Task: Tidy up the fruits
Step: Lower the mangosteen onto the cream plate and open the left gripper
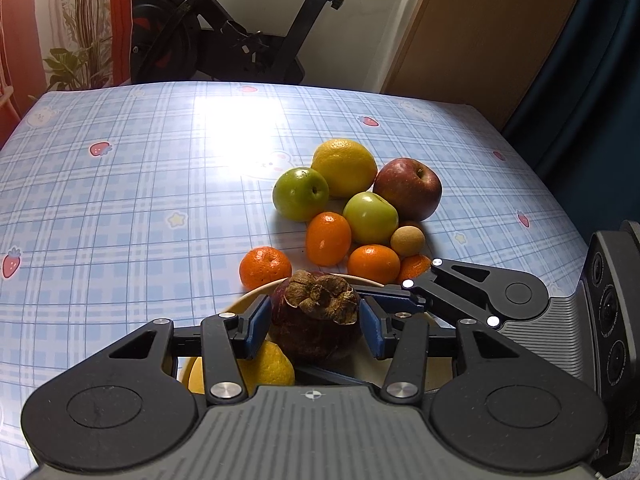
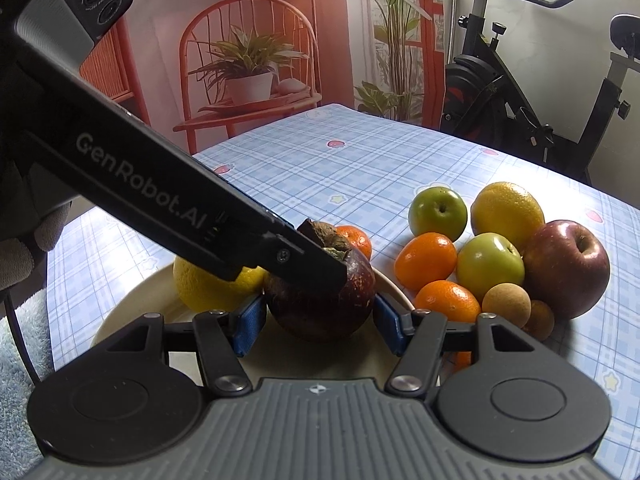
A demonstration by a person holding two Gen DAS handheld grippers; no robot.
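Surface: blue checked tablecloth (image 1: 140,200) printed with strawberries; exercise bike (image 1: 240,28) seen behind.
Mangosteen (image 1: 316,326): dark purple, round, topped by a dried brown cap; placed over the cream plate (image 2: 132,312), beside a yellow citrus (image 2: 208,284).
Left gripper (image 1: 314,326): blue pads are pressed on the mangosteen's sides.
Right gripper (image 2: 320,318): jaws are spread around the same fruit; contact cannot be told.
Loose fruit: red apple (image 1: 408,188), green apples, oranges, grouped beyond the plate.

Tablecloth (image 1: 160,184) blue plaid, strawberry prints; mangosteen (image 1: 316,322) dark purple; plate (image 2: 132,304) cream, seemingly; pads (image 1: 258,326) blue.
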